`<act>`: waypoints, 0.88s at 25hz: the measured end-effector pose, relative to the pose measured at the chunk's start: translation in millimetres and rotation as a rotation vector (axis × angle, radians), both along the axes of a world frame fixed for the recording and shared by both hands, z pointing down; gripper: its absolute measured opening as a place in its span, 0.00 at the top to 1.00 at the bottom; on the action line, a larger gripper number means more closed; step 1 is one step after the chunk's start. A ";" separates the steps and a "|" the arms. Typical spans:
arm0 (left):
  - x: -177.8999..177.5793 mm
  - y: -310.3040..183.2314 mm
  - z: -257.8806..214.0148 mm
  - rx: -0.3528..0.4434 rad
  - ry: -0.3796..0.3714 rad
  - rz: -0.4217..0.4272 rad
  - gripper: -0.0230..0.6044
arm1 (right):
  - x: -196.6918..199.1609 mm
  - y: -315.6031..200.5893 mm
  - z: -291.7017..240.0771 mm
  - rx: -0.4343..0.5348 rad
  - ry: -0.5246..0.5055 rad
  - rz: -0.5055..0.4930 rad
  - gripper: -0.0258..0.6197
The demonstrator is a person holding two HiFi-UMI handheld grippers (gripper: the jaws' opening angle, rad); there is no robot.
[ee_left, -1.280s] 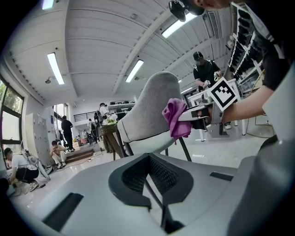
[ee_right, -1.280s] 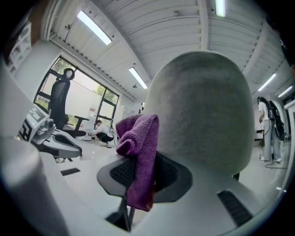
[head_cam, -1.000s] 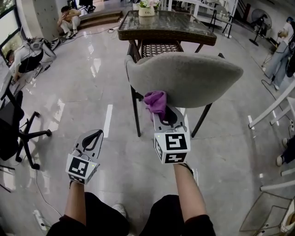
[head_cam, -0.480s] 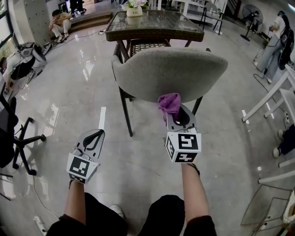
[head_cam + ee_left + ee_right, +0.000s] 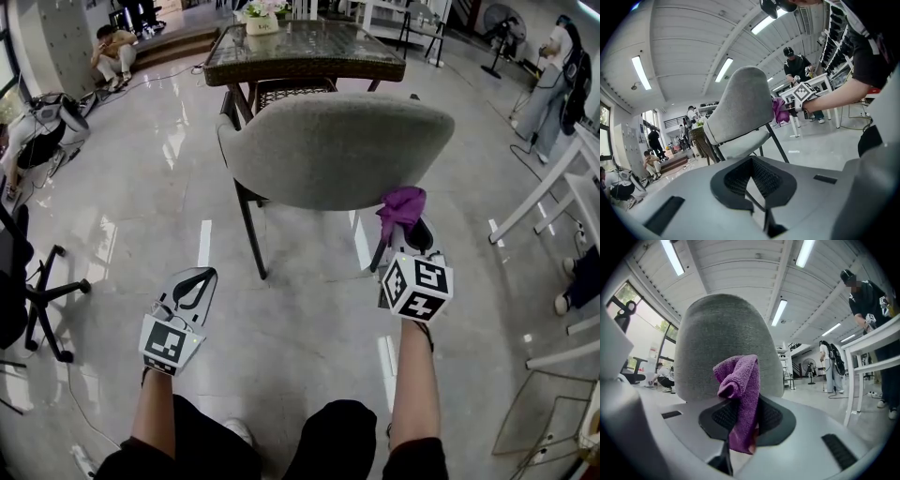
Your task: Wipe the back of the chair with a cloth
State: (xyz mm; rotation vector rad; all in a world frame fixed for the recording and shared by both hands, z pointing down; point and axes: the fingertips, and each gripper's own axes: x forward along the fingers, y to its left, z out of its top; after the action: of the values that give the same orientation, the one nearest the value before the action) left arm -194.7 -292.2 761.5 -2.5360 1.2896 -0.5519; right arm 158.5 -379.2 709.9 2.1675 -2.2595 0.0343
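Right gripper [image 5: 409,234]: held up at the lower right edge of the chair back, its marker cube facing me, the person's bare forearm stretched out behind it.
Its jaws: pressed in on a bunched fold of the purple cloth [image 5: 740,394]; one end stands up above the pads and the rest hangs down between them.
Purple cloth [image 5: 401,206]: crumpled into a knot at the gripper's tip, touching the rear face of the backrest near its bottom right corner.
Chair back [image 5: 337,145]: a curved shell in grey fabric on thin dark legs, turned away from the person, so its rear face meets the cloth. In the right gripper view the backrest [image 5: 726,343] fills the space just behind the cloth.
Left gripper [image 5: 199,279]: low and to the left, well apart from the chair, over the floor.
Its jaws: pads drawn together at the tips with nothing between them, as the left gripper view [image 5: 753,205] shows.
Table [image 5: 305,52]: glass-topped wicker, just beyond the chair, with a small flower pot [image 5: 261,19] at its far edge.
Floor [image 5: 300,347]: glossy pale tile with reflections.
Room: a black office chair [image 5: 19,281] at the far left, a person sitting on steps [image 5: 112,52] in the back.
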 end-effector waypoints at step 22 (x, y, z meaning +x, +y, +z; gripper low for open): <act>16.0 -22.6 -144.8 -0.082 0.192 -0.006 0.95 | -40.9 65.5 -88.2 -0.086 -0.021 -0.034 0.81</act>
State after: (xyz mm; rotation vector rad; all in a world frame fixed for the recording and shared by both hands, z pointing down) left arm -178.7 -314.8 616.7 -2.7091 1.3642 -0.3771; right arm 117.6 -313.7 621.7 2.0965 -2.2602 0.1519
